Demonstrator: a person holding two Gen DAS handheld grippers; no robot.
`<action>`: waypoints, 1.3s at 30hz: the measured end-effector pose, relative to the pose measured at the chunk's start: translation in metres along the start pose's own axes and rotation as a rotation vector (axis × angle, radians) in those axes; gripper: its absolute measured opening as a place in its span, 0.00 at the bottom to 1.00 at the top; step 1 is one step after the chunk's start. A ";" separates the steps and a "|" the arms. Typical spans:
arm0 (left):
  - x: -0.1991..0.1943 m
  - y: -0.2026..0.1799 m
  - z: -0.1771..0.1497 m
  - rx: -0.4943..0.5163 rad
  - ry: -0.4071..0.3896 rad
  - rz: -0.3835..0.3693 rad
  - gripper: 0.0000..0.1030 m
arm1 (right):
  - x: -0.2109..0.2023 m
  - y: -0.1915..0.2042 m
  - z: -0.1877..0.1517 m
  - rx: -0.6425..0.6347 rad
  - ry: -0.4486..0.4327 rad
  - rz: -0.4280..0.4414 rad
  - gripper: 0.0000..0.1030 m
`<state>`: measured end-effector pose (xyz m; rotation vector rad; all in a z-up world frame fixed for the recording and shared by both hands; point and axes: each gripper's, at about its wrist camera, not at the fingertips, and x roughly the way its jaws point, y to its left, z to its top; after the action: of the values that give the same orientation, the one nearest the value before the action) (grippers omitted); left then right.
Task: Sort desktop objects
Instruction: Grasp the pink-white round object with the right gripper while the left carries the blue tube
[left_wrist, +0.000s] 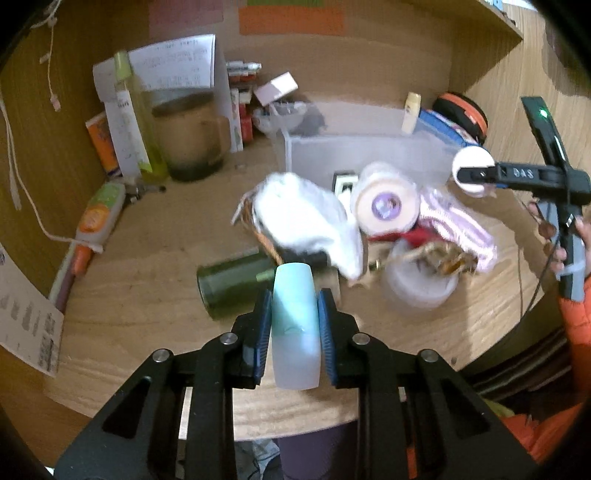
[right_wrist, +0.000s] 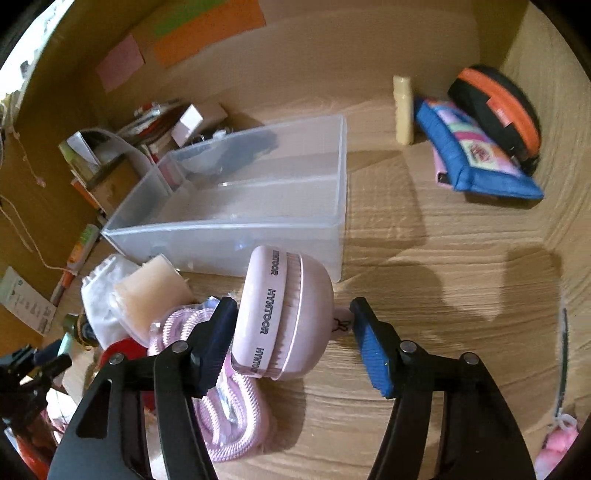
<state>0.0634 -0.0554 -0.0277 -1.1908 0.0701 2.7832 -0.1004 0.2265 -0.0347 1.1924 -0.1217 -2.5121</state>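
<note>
1. At the far left of the bench (left_wrist: 140, 258) stand a jar (left_wrist: 190, 136) and a tall bottle (left_wrist: 133, 118), with a green bottle (left_wrist: 236, 286) lying nearer the middle.
2. The left claw (left_wrist: 295, 321) is clamped tight on a pale teal tube (left_wrist: 295, 325), its blue pads pressing both sides; the tube looks clear of the bench.
3. Behind it sits the pile still to sort: a white cloth (left_wrist: 306, 221), a round tub (left_wrist: 386, 205) and a pink cord (right_wrist: 229, 402).
4. The clear bin (right_wrist: 240, 206) stands just beyond the pile and looks nearly empty.
5. The right claw (right_wrist: 295, 336) stands about half open around a pink case (right_wrist: 284, 314); the left pad touches it, the right pad stands apart, so no firm grip shows.
6. Far right lie a blue pouch (right_wrist: 476, 155) and an orange-banded case (right_wrist: 498, 107).
7. Step in hand, as I judge it: both picks under way. Next, the tube needs carrying over the bin's near wall, and the right claw needs squaring on the case.
</note>
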 end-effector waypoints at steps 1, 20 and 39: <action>-0.002 0.000 0.005 0.000 -0.011 -0.004 0.24 | -0.004 0.001 0.001 -0.003 -0.009 -0.004 0.58; -0.007 -0.017 0.079 0.003 -0.169 0.014 0.24 | -0.047 0.013 0.037 -0.033 -0.144 0.018 0.55; 0.026 -0.020 0.161 0.033 -0.231 -0.005 0.24 | -0.018 0.025 0.081 -0.075 -0.147 0.038 0.36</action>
<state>-0.0675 -0.0197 0.0643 -0.8537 0.0914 2.8806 -0.1446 0.2033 0.0359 0.9672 -0.0850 -2.5460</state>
